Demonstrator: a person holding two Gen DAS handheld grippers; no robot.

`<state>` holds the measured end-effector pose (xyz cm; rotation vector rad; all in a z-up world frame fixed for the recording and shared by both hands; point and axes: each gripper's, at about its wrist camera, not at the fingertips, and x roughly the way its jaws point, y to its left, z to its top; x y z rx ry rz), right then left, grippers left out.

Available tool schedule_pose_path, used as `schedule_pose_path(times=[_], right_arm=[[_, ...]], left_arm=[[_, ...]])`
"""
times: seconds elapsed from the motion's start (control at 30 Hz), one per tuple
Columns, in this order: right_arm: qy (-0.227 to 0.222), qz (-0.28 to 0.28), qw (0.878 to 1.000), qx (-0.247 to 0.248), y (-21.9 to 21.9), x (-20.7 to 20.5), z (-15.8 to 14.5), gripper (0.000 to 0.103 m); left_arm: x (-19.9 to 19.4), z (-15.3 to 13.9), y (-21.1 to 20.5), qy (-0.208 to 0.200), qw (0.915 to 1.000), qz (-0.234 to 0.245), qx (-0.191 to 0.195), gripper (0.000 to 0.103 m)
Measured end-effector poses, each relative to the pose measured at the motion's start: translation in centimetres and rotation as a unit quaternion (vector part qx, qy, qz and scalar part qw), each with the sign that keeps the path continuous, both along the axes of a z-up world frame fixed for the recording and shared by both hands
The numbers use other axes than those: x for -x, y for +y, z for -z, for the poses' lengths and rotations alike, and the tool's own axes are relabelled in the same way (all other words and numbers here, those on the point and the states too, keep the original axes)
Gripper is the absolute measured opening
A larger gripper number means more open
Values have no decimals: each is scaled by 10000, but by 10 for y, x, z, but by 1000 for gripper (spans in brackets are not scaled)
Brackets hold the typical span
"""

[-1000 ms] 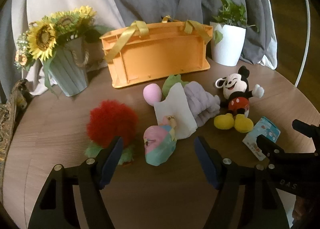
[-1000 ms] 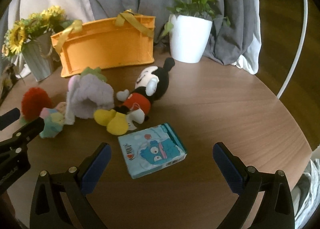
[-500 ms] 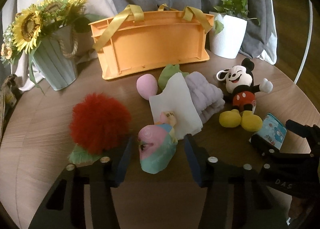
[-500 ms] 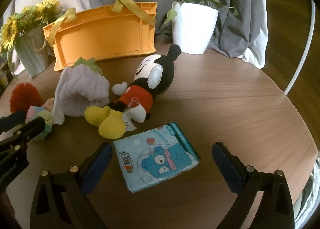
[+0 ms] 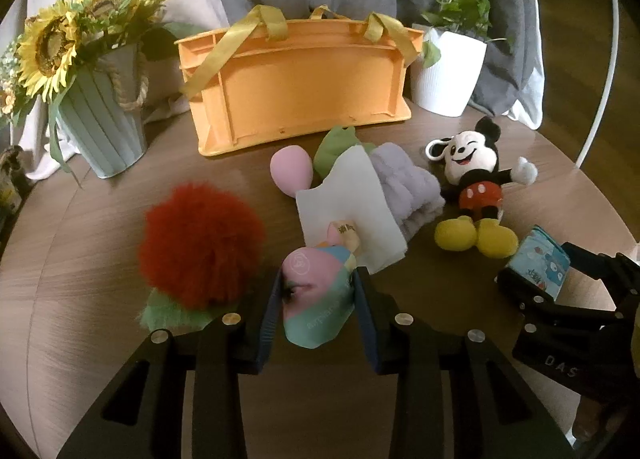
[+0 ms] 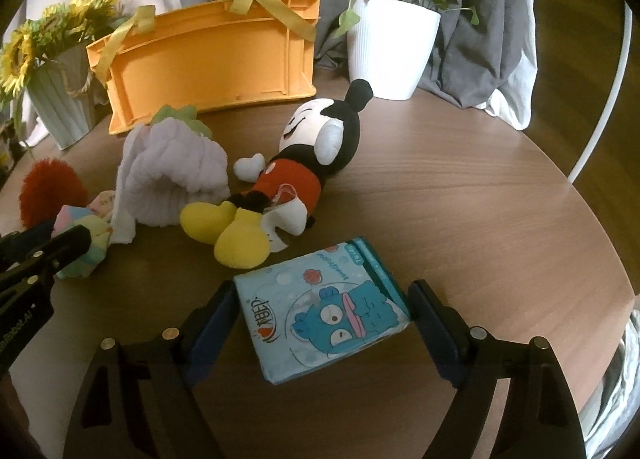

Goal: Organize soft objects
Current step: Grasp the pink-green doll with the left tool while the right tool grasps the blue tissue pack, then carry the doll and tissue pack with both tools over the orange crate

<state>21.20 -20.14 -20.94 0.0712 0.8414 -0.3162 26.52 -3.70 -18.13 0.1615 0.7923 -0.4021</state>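
Observation:
My left gripper (image 5: 316,299) is shut on a pink and teal soft toy (image 5: 316,291), its pads pressing both sides on the table. A red pom-pom (image 5: 200,243), a white cloth (image 5: 348,203), a lilac towel (image 5: 408,187), a pink egg shape (image 5: 290,173) and a Mickey plush (image 5: 476,187) lie around it. My right gripper (image 6: 322,315) is open, its fingers either side of a blue tissue pack (image 6: 324,309) with small gaps. The orange basket (image 5: 296,83) with yellow handles stands at the back.
A sunflower vase (image 5: 100,119) stands back left and a white plant pot (image 5: 448,71) back right on the round wooden table (image 6: 460,195). Grey and white curtains hang behind. The table edge curves off at the right.
My left gripper has moved forward and closed on the pink and teal toy. My right gripper has moved forward so the tissue pack now lies between its fingers, and has narrowed.

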Motion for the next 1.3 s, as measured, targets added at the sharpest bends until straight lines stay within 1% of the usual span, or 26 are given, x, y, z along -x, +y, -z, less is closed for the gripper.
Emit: schedule_pose_path(times=[0.2,0.47,0.7,0.93,1.0,1.3], right_arm=[[-112,92,9999,42,7,10,-18,86],[-428,174,9989,106,16,19,-51,86],[-761,201,9968,173,22,22,-79,86],[-1109,42,9936,196,22,16,-108,86],[-1224,-31,9923,189,21,13,-115,86],[-1616,-549,9852,153,10,-12,-144,86]], left_arm=[[8,-15,5,-86,9997,141,156,35],[13,-44,12,-197,9985,266,429,35],[16,-72,17,-490,9966,282,607,35],[13,-98,18,-761,9942,101,753,35],[12,-106,17,-889,9930,-15,776,35],[3,-135,10,-1305,9865,-468,876,35]])
